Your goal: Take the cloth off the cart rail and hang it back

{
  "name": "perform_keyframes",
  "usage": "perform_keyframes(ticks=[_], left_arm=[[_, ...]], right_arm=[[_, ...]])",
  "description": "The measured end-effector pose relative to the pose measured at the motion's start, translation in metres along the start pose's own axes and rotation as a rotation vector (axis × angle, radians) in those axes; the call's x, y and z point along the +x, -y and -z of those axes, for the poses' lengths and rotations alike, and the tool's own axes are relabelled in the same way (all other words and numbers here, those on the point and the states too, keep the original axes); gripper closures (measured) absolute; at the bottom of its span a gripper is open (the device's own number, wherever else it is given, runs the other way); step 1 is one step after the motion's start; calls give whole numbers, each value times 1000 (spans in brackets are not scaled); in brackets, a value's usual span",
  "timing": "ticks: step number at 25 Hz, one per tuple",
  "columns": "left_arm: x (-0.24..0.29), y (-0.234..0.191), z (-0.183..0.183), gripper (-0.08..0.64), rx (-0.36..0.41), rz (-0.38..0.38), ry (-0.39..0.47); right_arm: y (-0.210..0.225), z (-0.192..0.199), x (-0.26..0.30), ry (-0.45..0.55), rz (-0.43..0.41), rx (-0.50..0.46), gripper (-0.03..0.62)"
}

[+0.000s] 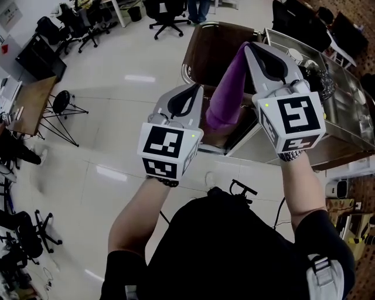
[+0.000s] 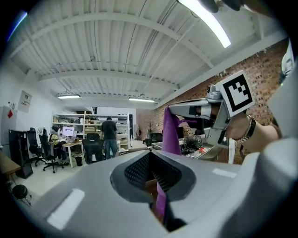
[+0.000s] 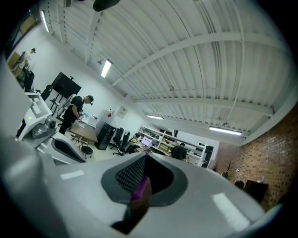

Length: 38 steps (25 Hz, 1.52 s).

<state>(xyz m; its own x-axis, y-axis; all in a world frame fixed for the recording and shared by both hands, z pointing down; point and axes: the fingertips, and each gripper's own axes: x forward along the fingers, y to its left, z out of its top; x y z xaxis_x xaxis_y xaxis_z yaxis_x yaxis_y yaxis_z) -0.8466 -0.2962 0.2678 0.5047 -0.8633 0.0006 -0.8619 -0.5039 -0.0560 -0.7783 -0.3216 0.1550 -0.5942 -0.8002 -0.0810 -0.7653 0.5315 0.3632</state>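
Note:
A purple cloth (image 1: 227,96) hangs stretched between my two grippers, above the cart. My right gripper (image 1: 250,47) is raised and shut on the cloth's upper end. My left gripper (image 1: 197,89) sits lower and to the left, shut on the cloth's lower part. In the left gripper view a purple strip of the cloth (image 2: 161,202) runs through the closed jaws of the left gripper (image 2: 149,153). Beyond it the cloth (image 2: 170,132) rises to the right gripper (image 2: 173,109). In the right gripper view a fold of the cloth (image 3: 140,189) is pinched in the right gripper (image 3: 145,159).
A brown cart shelf with a metal rail (image 1: 190,70) lies under the cloth. A steel cart (image 1: 351,117) with clutter stands to its right. Office chairs (image 1: 167,17), a desk (image 1: 29,102) and a stool (image 1: 61,102) stand across the floor. A person (image 2: 110,135) stands far off by shelves.

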Motion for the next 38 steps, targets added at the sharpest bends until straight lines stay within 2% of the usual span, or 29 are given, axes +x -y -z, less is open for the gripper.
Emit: perform_keyframes(ticks=[7,14,18,22,26,29,33,38], left_arm=[[60,-19,-6,561,-3,3,-17],[128,-50,2,561,-18,8,-54],[156,-54,9,561,-28,4,-78],[179,-59,11,561,-35,-1,-96],[184,-62,28,561,-43,-9,-116],[176,-56,37,561,-36,-7,-110],[160,-54,23,561,-39,-1,-100],[134,-40,29,561,-40,6,-102]], right_arm=[[53,35,55,-54,18,16,586],[89,112,123,-189,-10,48,586],[104,161,144,-292,-37,76,586],[107,202,160,-418,-102,97,581],[97,225,161,-441,-140,113,515],[88,226,149,-419,-140,121,512],[82,197,138,-381,-119,114,512],[61,177,104,-345,-106,113,514]])
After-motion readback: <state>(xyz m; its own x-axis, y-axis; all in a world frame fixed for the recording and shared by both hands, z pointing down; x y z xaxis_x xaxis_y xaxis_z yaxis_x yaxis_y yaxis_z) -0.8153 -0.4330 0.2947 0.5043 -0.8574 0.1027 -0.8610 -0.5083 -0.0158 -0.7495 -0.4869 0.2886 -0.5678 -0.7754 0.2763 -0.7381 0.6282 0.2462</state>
